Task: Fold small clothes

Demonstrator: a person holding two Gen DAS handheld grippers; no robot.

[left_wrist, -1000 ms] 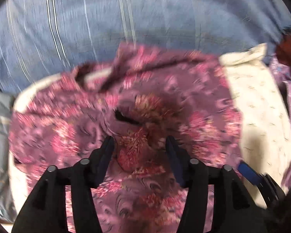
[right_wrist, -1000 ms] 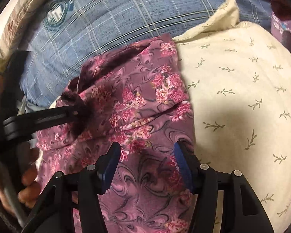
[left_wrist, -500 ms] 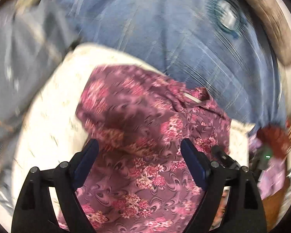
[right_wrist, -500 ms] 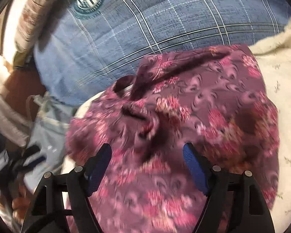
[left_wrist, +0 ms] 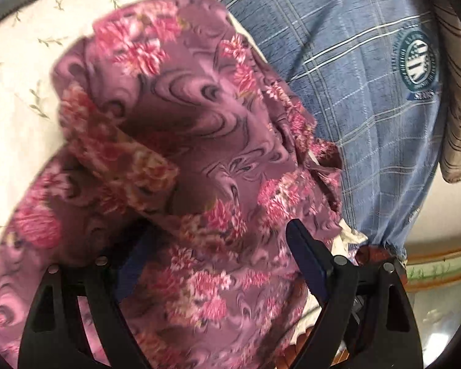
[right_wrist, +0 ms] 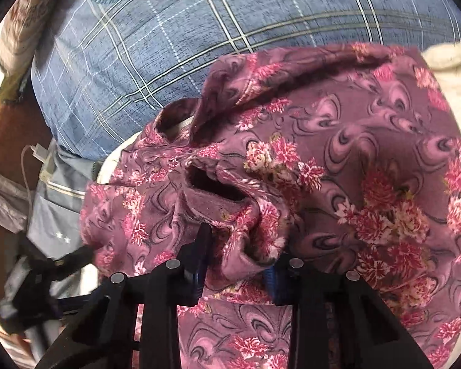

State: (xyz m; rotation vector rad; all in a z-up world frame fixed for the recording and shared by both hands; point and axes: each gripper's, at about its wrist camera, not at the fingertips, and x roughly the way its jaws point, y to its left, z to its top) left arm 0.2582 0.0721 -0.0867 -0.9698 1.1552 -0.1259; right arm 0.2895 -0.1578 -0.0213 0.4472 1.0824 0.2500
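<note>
A small purple garment with pink flowers (left_wrist: 199,141) lies rumpled on a cream pillow with a leaf print (left_wrist: 24,61). My left gripper (left_wrist: 218,261) is open, its fingers wide apart with a fold of the garment lying between and over them. In the right wrist view the garment (right_wrist: 338,169) fills the middle, with a bunched opening near its centre. My right gripper (right_wrist: 239,264) has its fingers closed in on a raised fold of the garment. The left gripper (right_wrist: 61,264) shows at the garment's lower left edge there.
A blue checked cushion with a round green badge (left_wrist: 368,98) lies beyond the garment, also in the right wrist view (right_wrist: 184,40). A beige striped cloth (left_wrist: 458,107) is at the right. A pale blue-grey cloth (right_wrist: 55,190) and a white cable (right_wrist: 30,160) lie at the left.
My right gripper has narrowed from wide open onto a fold of the garment. My left gripper opened, swung round the garment's side, and now has cloth draped between its fingers.
</note>
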